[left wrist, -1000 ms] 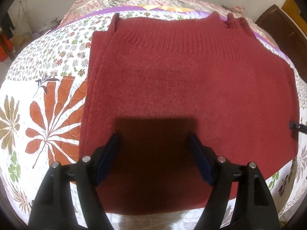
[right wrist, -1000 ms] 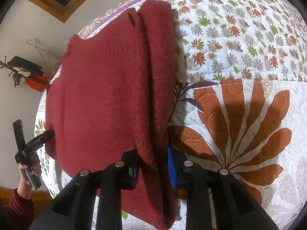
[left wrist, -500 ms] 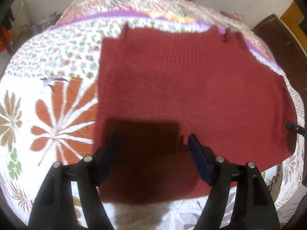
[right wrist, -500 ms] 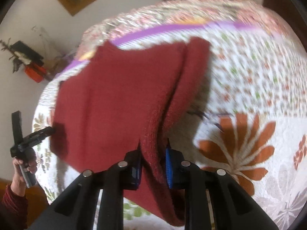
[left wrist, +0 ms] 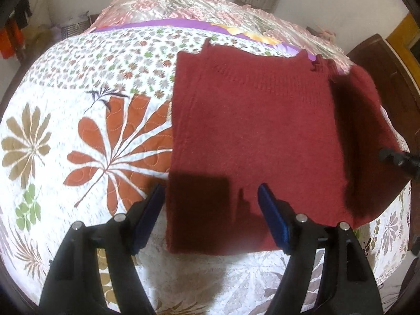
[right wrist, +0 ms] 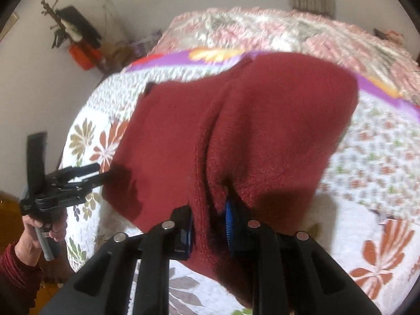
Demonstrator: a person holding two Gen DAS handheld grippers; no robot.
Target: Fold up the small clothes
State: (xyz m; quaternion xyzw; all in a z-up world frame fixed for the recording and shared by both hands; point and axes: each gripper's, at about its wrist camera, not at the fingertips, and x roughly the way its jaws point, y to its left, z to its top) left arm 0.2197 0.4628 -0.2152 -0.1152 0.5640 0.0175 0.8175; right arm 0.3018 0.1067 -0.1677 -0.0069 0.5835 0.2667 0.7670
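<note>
A dark red knitted sweater [left wrist: 252,136] lies on the flowered quilt [left wrist: 86,120], ribbed neck toward the far side. My left gripper [left wrist: 211,210] hovers open over its near left corner, touching nothing. My right gripper [right wrist: 208,225] is shut on the sweater's [right wrist: 275,131] right side edge and holds that side raised off the quilt, folded up toward the middle. In the left wrist view the raised flap casts a dark shadow along the right side, and the right gripper's tip [left wrist: 399,157] shows at the frame's right edge.
The quilt [right wrist: 372,162] covers a bed with a pink blanket [left wrist: 189,2] at the far end. A dark wooden cabinet [left wrist: 388,78] stands to the right. A hand [right wrist: 39,236] with a red sleeve holds the left gripper [right wrist: 68,181] at the bed's left edge.
The right gripper has lifted the sweater's right side higher and carried it leftward over the body. The left gripper has drifted left, from over the sweater's middle to its left corner.
</note>
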